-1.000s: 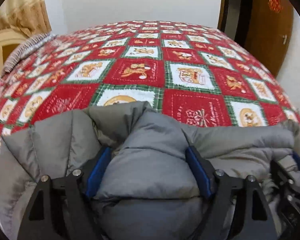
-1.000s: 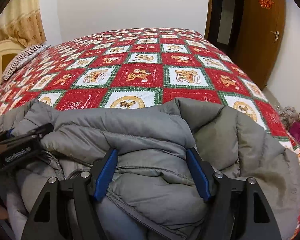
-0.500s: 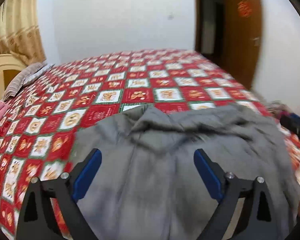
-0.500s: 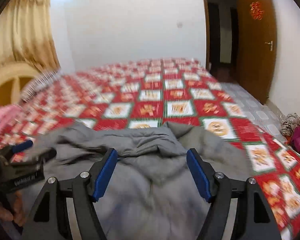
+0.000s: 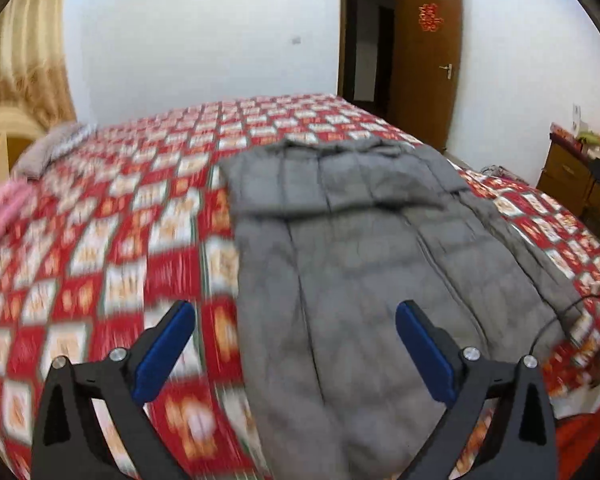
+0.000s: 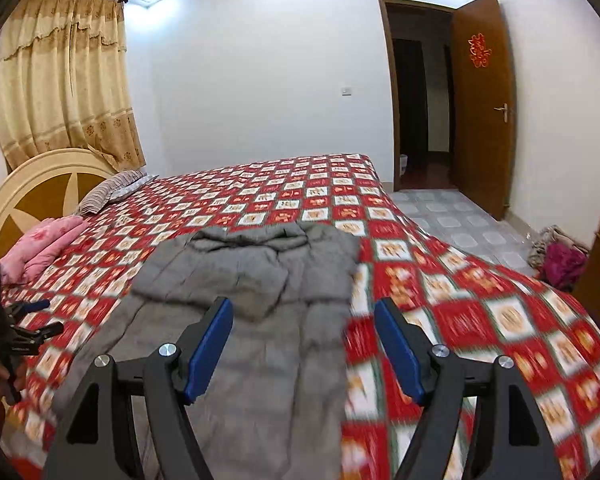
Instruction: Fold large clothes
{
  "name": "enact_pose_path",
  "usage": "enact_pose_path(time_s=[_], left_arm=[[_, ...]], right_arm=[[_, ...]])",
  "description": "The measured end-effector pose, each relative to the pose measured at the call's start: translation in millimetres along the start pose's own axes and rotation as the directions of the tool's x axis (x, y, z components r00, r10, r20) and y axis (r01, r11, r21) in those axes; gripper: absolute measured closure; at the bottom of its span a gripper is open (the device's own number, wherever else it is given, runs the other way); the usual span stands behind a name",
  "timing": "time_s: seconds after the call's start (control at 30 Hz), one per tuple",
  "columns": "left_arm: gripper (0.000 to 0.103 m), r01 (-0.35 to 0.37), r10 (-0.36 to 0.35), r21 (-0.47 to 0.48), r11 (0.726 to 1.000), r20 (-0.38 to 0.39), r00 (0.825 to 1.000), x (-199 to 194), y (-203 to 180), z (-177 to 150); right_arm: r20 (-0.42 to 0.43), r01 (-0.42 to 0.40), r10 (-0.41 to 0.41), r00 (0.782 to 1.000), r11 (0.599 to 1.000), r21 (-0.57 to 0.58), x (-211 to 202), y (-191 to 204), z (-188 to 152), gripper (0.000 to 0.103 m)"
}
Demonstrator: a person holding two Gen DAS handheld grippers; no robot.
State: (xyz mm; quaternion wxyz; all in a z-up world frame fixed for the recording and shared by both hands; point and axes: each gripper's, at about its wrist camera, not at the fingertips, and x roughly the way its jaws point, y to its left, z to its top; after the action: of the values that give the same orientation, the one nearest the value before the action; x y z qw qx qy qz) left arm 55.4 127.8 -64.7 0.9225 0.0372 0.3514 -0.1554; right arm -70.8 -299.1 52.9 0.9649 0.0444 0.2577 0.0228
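Observation:
A large grey puffer jacket (image 5: 364, 264) lies spread lengthwise on a bed with a red, white and green patchwork quilt (image 5: 112, 240). It also shows in the right wrist view (image 6: 252, 304). My left gripper (image 5: 296, 348) is open and empty, raised above the jacket's near left edge. My right gripper (image 6: 304, 344) is open and empty, raised above the jacket's near right edge. The left gripper also shows at the left edge of the right wrist view (image 6: 24, 326).
A pink folded cloth (image 6: 40, 252) and a striped pillow (image 6: 108, 192) lie by the cream headboard (image 6: 32, 196). An open wooden door (image 6: 484, 108) stands at the right. A clothes pile (image 6: 556, 256) lies on the floor. A wooden dresser (image 5: 580, 176) stands right of the bed.
Both grippers let go of the bunched jacket and drew back and up. The jacket now lies spread flat on the quilt.

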Motion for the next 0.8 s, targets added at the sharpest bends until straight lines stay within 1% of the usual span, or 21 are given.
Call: enact_pose_path(time_s=[0.13,0.2,0.27,0.3,0.33,0.37,0.43,0.5,0.53,0.57,0.63,0.67,0.73,0.8], left_arm=[[0.000,0.017,-0.020,-0.063,0.998,-0.056,0.998,-8,9,-34],[0.000,0.030,-0.036,-0.095,0.995,-0.068,0.997,-14,14,-45],[0.000,0.043,-0.052,-0.131,0.990,-0.062,0.997,-16,19,-52],[0.000,0.046,-0.056,-0.143,0.989,-0.062,0.997,-17,20,-58],[0.000,0.043,-0.054,-0.161,0.986,-0.068,0.996,-15,21,-63],[0.000,0.037,-0.051,-0.174,0.984,-0.079,0.996,-10,20,-66],[0.000,0.033,-0.051,-0.185,0.982,-0.096,0.994,-8,18,-76],[0.000,0.024,-0.044,-0.183,0.983,-0.106,0.993,-2,15,-83],[0.000,0.021,-0.043,-0.170,0.985,-0.126,0.991,3,11,-84],[0.000,0.008,-0.031,-0.154,0.988,-0.141,0.990,6,8,-85],[0.000,-0.007,-0.014,-0.143,0.990,-0.148,0.989,9,7,-89],[0.000,-0.003,-0.019,-0.142,0.990,-0.155,0.988,12,7,-91],[0.000,-0.009,-0.019,-0.148,0.989,-0.182,0.983,19,7,-96],[0.000,-0.019,-0.017,-0.167,0.986,-0.210,0.978,27,8,-101]], right_arm=[[-0.018,-0.010,0.011,1.000,0.999,0.038,-63,-13,-13,0.029],[-0.028,-0.046,0.048,0.998,0.997,0.062,-90,-17,-11,0.029],[-0.048,-0.068,0.071,0.996,0.996,0.064,-106,-16,-14,0.029],[-0.065,-0.058,0.061,0.996,0.997,0.057,-110,-16,-19,0.029],[-0.082,-0.027,0.030,0.996,0.999,0.041,-111,-14,-25,0.029],[-0.099,-0.001,0.004,0.995,1.000,0.025,-107,-13,-33,0.029],[-0.166,0.030,-0.026,0.986,0.999,0.020,-86,-12,-55,0.029],[-0.242,0.026,-0.014,0.970,0.999,0.047,-56,-14,-81,0.029],[-0.276,0.029,-0.013,0.961,0.998,0.052,-41,-15,-94,0.029],[-0.313,0.044,-0.028,0.949,0.998,0.047,-24,-14,-109,0.029],[-0.343,0.058,-0.042,0.939,0.998,0.037,-6,-14,-126,0.029],[-0.357,0.063,-0.045,0.933,0.997,0.039,4,-14,-134,0.029],[-0.392,0.067,-0.048,0.919,0.997,0.035,21,-13,-147,0.029],[-0.433,0.069,-0.057,0.900,0.997,0.014,37,-9,-159,0.029]])
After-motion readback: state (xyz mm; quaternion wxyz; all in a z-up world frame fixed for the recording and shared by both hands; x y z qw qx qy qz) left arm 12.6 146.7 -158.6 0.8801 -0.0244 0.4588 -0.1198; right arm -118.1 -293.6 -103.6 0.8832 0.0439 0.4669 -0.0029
